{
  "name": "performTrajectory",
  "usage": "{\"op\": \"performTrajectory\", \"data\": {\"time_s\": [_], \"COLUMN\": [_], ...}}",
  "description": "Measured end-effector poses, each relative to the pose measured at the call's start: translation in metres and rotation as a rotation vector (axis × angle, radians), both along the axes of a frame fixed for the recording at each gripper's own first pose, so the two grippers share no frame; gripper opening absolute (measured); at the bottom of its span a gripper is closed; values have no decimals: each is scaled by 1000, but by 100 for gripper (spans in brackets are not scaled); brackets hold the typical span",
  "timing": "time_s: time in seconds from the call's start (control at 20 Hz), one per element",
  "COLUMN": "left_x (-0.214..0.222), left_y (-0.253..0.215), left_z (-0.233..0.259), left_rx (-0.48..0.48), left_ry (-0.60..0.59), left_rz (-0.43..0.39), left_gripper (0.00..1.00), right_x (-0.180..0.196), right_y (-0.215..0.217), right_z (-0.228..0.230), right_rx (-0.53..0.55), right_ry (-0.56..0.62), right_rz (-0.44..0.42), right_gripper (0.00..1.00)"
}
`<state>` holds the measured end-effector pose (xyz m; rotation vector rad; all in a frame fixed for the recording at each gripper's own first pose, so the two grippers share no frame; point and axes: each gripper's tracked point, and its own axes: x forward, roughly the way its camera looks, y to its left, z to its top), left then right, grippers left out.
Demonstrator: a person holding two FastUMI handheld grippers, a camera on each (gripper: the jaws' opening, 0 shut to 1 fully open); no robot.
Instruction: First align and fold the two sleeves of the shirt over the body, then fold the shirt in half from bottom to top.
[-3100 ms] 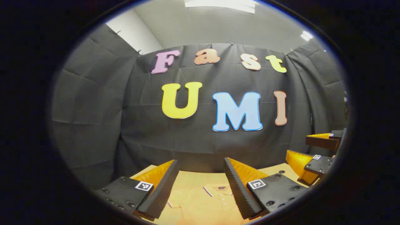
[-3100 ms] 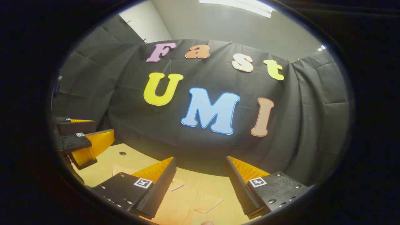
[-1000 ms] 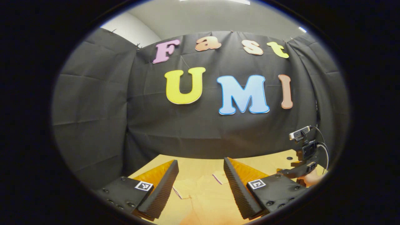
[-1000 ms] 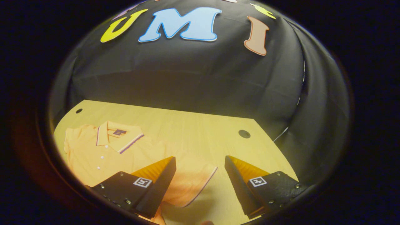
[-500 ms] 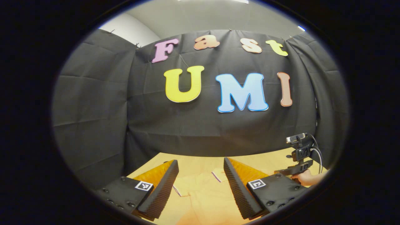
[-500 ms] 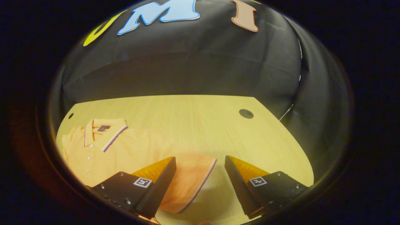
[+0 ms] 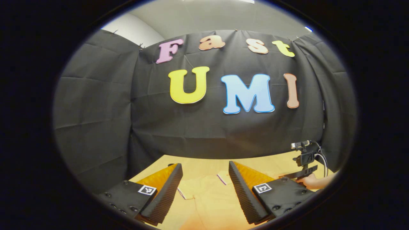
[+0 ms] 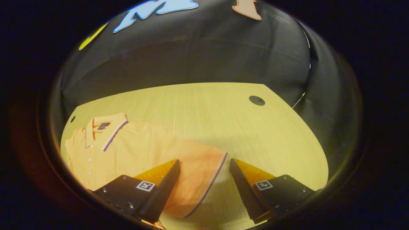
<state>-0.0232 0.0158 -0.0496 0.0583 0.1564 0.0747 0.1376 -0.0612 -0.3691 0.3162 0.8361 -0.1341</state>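
Note:
An orange polo shirt [image 8: 140, 150] with a striped collar [image 8: 105, 129] lies flat on the wooden table [image 8: 207, 108] in the right gripper view. Its sleeve [image 8: 201, 172], edged with a dark stripe, spreads out between the fingers of my right gripper [image 8: 204, 166], which is open and hovers just above the cuff. In the left gripper view my left gripper [image 7: 204, 169] is open above the shirt [image 7: 207, 198], with the collar [image 7: 222, 178] showing between its fingers. The right gripper [image 7: 303, 159] and the hand [image 7: 314, 182] holding it show at the far right of that view.
The table has a round dark hole [image 8: 257, 100] near its far right corner and another [image 8: 73, 119] at the far left. The black cloth wall [image 8: 191, 54] closes in the table's back and sides.
My right gripper has tipped down and come closer to the table, so the sleeve cuff now lies between its fingers. The left gripper has barely moved. Both stay open.

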Motion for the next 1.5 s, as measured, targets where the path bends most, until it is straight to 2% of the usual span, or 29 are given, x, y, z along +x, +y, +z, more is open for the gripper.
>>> {"op": "performTrajectory", "data": {"time_s": [0.1, 0.3, 0.4, 0.5, 0.55, 0.6, 0.65, 0.85, 1.15, 1.5], "left_x": [-1, -2, -3, -5, -6, -6, -6, -10, -16, -36], "left_y": [1, 3, 5, 6, 7, 9, 10, 17, 22, 42], "left_z": [2, 3, 5, 5, 6, 6, 6, 7, 2, 9], "left_rx": [3, 10, 11, 11, 10, 8, 7, 4, -8, -14], "left_ry": [-2, -4, -10, -12, -13, -14, -14, -19, -21, -45], "left_rz": [1, -1, -1, 1, 3, 5, 7, 21, 31, 80], "left_gripper": [96, 96, 96, 96, 96, 96, 96, 96, 95, 96], "right_x": [-1, 0, 0, -1, 0, 1, 0, 4, 6, 6], "right_y": [6, 8, 10, 13, 14, 14, 13, 15, 52, 113], "right_z": [0, 2, 1, 2, 2, 2, 5, 32, 89, 102], "right_rx": [28, 34, 32, 44, 42, 36, 25, -9, -56, -72], "right_ry": [0, 2, 8, 15, 15, 19, 19, -53, -188, -208], "right_rz": [7, 0, -8, -18, -16, -20, -18, 8, 149, 298], "right_gripper": [97, 66, 43, 41, 15, 20, 6, 6, 6, 6]}}
